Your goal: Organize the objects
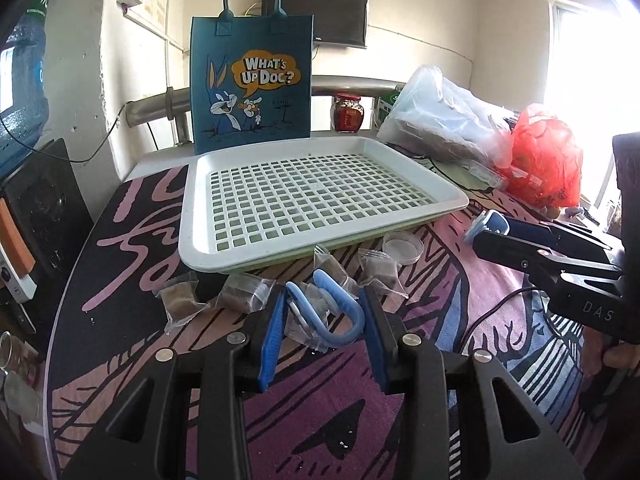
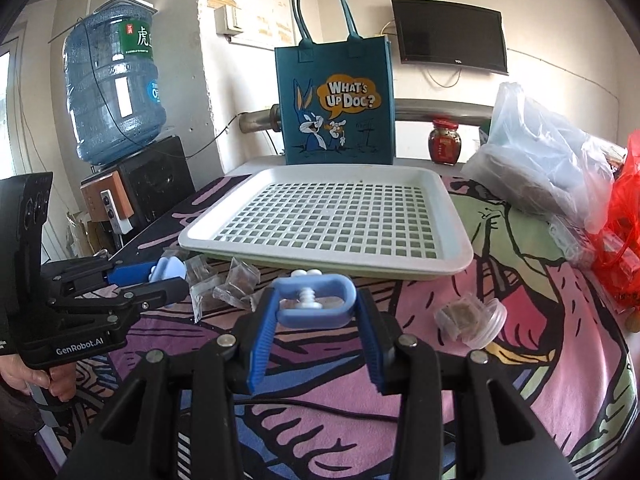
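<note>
A water-cooler bottle stands upside down on a black dispenser at the far left, and a dark TV hangs on the wall behind. The counter wears a bright cartoon-print cloth. At its back edge a teal tote bag printed "What's Up Doc?" stands upright; I can't see inside it. Just in front lies a white perforated tray, with nothing on its grid. To the right slump a clear plastic bag and a red plastic bag, with a red-lidded jar behind. Small clear packets of brown stuff lie scattered along the tray's near edge, and one packet leans in a small clear lid. The left hand-held gripper pinches a light-blue clamp above the packets. The right hand-held gripper pinches another blue clamp with a white screw.
</note>
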Motion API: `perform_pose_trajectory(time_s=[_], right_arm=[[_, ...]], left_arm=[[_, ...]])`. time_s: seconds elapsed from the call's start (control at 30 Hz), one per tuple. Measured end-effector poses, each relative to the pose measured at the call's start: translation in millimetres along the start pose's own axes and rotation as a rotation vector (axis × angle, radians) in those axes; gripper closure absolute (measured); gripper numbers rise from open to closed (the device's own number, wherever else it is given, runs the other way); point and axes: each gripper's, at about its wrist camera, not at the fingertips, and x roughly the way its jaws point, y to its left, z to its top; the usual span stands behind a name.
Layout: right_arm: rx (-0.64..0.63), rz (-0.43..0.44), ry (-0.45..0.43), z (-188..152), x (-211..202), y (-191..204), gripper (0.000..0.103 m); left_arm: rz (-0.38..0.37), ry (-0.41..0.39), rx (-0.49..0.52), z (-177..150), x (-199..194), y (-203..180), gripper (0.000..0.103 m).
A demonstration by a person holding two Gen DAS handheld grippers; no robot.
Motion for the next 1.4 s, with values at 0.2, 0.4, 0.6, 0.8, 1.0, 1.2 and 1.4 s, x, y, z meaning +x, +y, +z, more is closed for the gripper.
perform_pose_trajectory(time_s=[0.2,0.4,0.6,0.8,1.0,1.2,1.4], right_arm=[[-0.014,0.002,-0.007,-0.3,-1.4,2.4,0.065],[-0.012,0.007,-0.005,-0.3,-1.2,1.1,0.065],[-0.013,0.010,-0.004,-0.4,-1.1,1.2,0.065],[-0.015,0.013,-0.004,-0.4,-0.7,1.4,0.065],[-0.015,0.013,-0.003,-0.4,-0.8,1.0,0.065],[-0.015,0.013,-0.003,-0.2,-0.6,0.5,0.065],[-0.014,0.013,-0.005,-0.4,-0.9,0.7,0.065]], left_arm=[[-0.005,0.002,-0.009,-0.6,0.3,2.6,0.067],[-0.010,0.007,-0.017,-0.9,1.5,4.4,0.067],[-0.009,0.008,-0.020,-1.2,1.6,4.6,0.067],[-0.010,0.008,-0.020,-1.2,1.6,4.7,0.067],[-0.009,0.008,-0.020,-1.1,1.6,4.4,0.067],[-0.009,0.008,-0.020,-1.0,1.6,4.3,0.067],[-0.009,0.008,-0.020,-0.9,1.6,4.4,0.067]])
